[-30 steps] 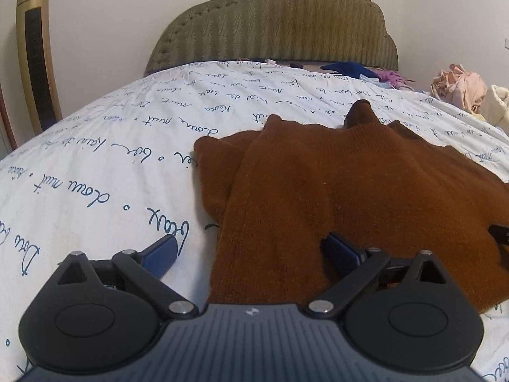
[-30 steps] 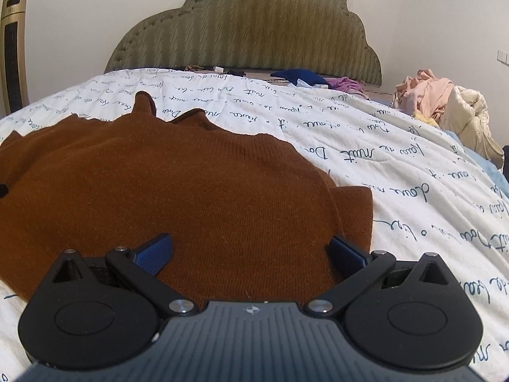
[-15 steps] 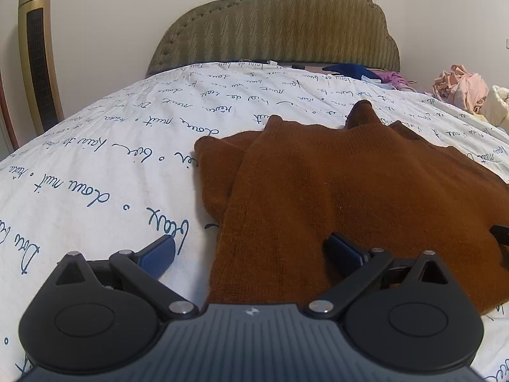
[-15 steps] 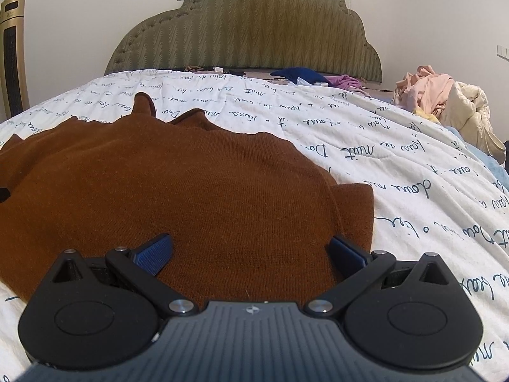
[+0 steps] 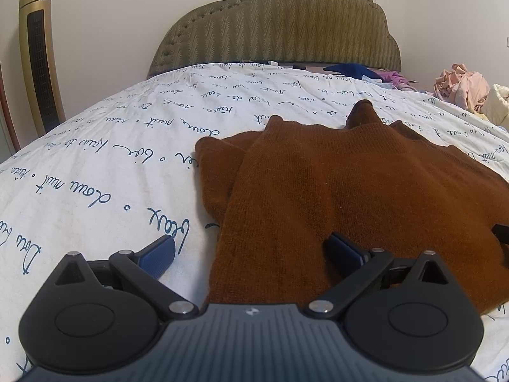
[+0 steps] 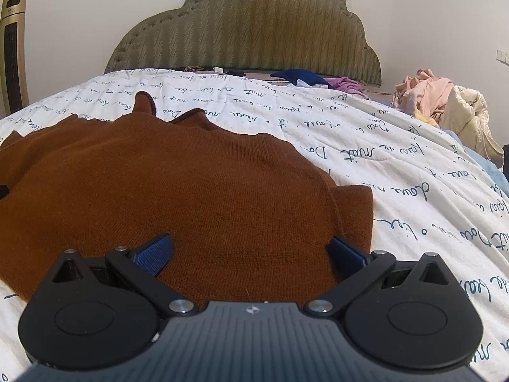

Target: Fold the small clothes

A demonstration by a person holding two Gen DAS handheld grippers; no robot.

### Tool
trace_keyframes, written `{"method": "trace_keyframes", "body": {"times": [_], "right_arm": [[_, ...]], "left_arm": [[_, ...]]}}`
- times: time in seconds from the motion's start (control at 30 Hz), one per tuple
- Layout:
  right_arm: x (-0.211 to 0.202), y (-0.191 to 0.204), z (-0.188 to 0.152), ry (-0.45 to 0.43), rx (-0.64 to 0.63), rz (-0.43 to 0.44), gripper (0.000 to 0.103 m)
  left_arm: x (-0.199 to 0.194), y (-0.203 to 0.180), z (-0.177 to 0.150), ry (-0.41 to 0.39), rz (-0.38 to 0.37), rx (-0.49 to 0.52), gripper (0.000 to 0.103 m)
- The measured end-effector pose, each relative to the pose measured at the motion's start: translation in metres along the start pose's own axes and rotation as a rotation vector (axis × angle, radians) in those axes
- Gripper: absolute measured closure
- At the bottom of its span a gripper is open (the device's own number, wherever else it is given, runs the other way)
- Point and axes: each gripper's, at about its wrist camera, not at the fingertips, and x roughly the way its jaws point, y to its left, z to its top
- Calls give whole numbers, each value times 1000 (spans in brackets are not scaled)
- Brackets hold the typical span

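A brown knit sweater (image 5: 350, 191) lies flat on the bed, sleeves folded in, collar toward the headboard. It also shows in the right wrist view (image 6: 191, 184). My left gripper (image 5: 251, 251) is open at the sweater's near left corner, one finger over the sheet, the other over the knit. My right gripper (image 6: 249, 248) is open over the sweater's near right hem, both fingers above the knit. Neither holds anything. A tip of the right gripper (image 5: 501, 232) shows at the left view's right edge.
The bed has a white cover with blue script (image 5: 111, 165) and an olive padded headboard (image 5: 286, 31). Loose clothes lie near the headboard (image 6: 305, 78). A pile of pink and cream laundry (image 6: 445, 102) sits at the right. A gold tower fan (image 5: 38, 63) stands at the left.
Both grippers have tilted or risen slightly, so the headboard sits lower in view. The sweater has not moved and both grippers stay open.
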Motion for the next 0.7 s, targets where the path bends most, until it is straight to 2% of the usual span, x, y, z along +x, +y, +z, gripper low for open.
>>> {"method": "trace_keyframes", "body": {"times": [0.2, 0.4, 0.5, 0.6, 0.7], "right_arm": [[-15, 8, 6, -10, -23, -17, 0], [-41, 39, 20, -55, -74, 103, 0], [-51, 72, 27, -67, -154, 171, 0], [-57, 115, 27, -65, -288, 187, 0], [-63, 156, 19, -69, -430, 203, 0]], "left_arm": [[-5, 7, 9, 28, -19, -12, 0], [-14, 37, 42, 16, -15, -70, 0], [0, 58, 64, 94, -66, -128, 0], [24, 75, 75, 201, -177, -208, 0], [50, 86, 78, 301, -252, -286, 0]]}}
